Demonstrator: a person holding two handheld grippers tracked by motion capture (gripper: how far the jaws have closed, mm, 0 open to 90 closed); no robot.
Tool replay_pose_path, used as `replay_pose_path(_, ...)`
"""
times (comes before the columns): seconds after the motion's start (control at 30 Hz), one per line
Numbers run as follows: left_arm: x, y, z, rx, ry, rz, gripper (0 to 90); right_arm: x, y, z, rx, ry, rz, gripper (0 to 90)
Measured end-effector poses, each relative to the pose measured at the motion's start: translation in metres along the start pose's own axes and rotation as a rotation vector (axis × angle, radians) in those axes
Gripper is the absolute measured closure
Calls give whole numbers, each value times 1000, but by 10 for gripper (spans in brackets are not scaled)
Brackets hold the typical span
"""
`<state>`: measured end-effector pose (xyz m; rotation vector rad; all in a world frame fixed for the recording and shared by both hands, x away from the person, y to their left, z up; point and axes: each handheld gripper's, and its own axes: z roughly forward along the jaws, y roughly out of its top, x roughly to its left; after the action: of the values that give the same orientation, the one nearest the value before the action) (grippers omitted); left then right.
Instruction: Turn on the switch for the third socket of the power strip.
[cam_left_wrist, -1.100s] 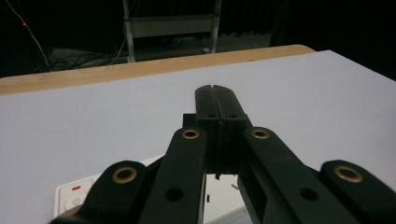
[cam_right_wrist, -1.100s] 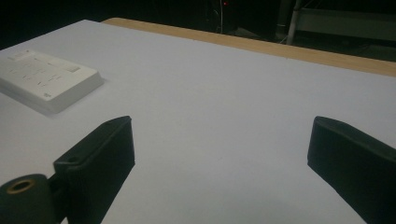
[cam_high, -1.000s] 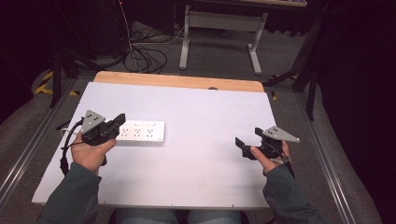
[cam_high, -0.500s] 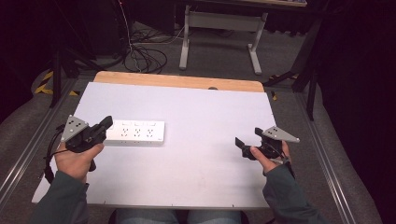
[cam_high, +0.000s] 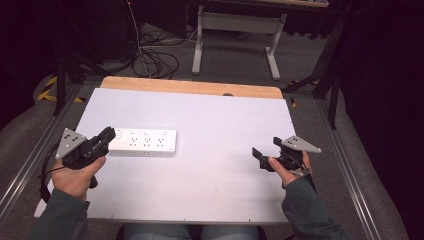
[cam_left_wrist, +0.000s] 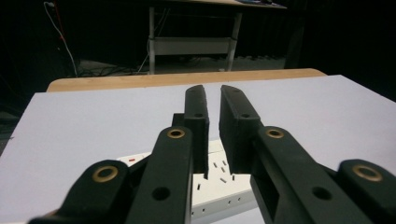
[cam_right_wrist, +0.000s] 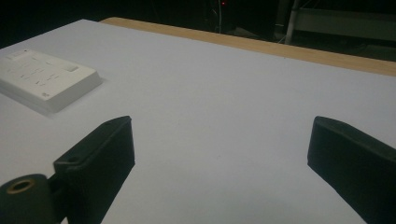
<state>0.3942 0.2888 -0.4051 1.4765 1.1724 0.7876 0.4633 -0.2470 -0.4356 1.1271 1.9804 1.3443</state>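
A white power strip (cam_high: 144, 142) is lying flat on the left half of the white table top (cam_high: 220, 125), with its long axis running left to right, parallel to the near edge of the table. Its socket face is turned upward, and the end bearing what looks like a switch is pointing left. In the right gripper view the strip (cam_right_wrist: 44, 84) is seen at the far left, resting on the bare surface.

The left gripper (cam_high: 106, 135) is being held in the person's left hand (cam_high: 75, 175) at the left end of the strip, its jaws pointing rightward and away, with the tips just over or touching that end; contact cannot be told. In the left gripper view the left gripper (cam_left_wrist: 213, 93) is shown with its jaws drawn nearly together, only a narrow slit being left between them, and nothing is being pinched. The strip (cam_left_wrist: 219, 186) is seen beneath and behind the jaws, slanting across the lower part of the view.

The right gripper (cam_high: 257, 152) is being held in the right hand (cam_high: 285, 167) on the right side of the table, well apart from the strip, its jaws pointing left toward it. In the right gripper view the right gripper (cam_right_wrist: 219, 144) is shown with its jaws spread wide over bare table.
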Motion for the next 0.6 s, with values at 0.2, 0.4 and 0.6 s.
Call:
replay_pose_path(0.2, 6, -3, -8, -3, 11, -19, 718, 0, 0, -1, 0, -3, -4, 77)
replay_pose_path(0.4, 10, -4, -10, 0, 14, -28, 525, 0, 0, -2, 0, -5, -5, 77)
replay_pose_path(0.6, 11, -5, -13, 0, 19, -25, 392, -1, -1, -3, -3, -8, 4, 77)
